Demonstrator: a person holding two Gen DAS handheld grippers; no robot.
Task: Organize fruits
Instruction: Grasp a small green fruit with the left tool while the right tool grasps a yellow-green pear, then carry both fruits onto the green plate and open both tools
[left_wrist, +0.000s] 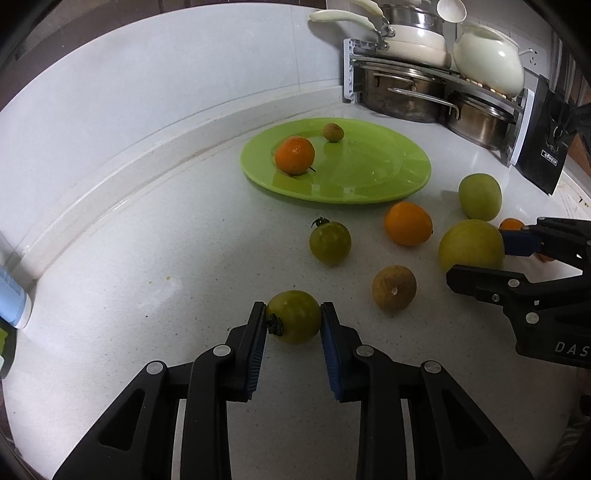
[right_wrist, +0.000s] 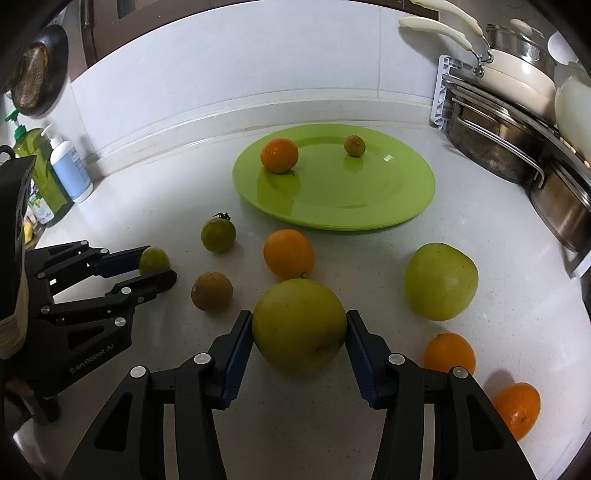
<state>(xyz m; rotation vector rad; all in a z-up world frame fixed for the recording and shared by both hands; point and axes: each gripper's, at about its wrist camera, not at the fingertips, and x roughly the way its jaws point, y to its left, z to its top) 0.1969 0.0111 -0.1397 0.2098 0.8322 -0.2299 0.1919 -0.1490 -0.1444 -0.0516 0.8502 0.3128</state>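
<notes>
So the green plate (right_wrist: 406, 199) is clearly where the fruit is meant to end up, and it's barely started: only one orange (right_wrist: 279, 155) and a small brownish fruit (right_wrist: 354, 145) sit on it.

Everything else is on the white counter (left_wrist: 147, 240) on the near side of the plate. Both grippers are mid-grab down there. The left gripper (left_wrist: 293, 319) has its pads pinched onto a small green tomato (left_wrist: 294, 316), and the right gripper (right_wrist: 299, 325) is clamped around a big green apple (right_wrist: 299, 325); both fruits look like they're resting on the counter, not lifted yet.

Loose between those and the plate: another green tomato (right_wrist: 218, 235), a brown fruit (right_wrist: 211, 291), an orange (right_wrist: 289, 254), a second green apple (right_wrist: 441, 281), plus two more oranges (right_wrist: 449, 352) off to the right. So mostly left to do.
</notes>
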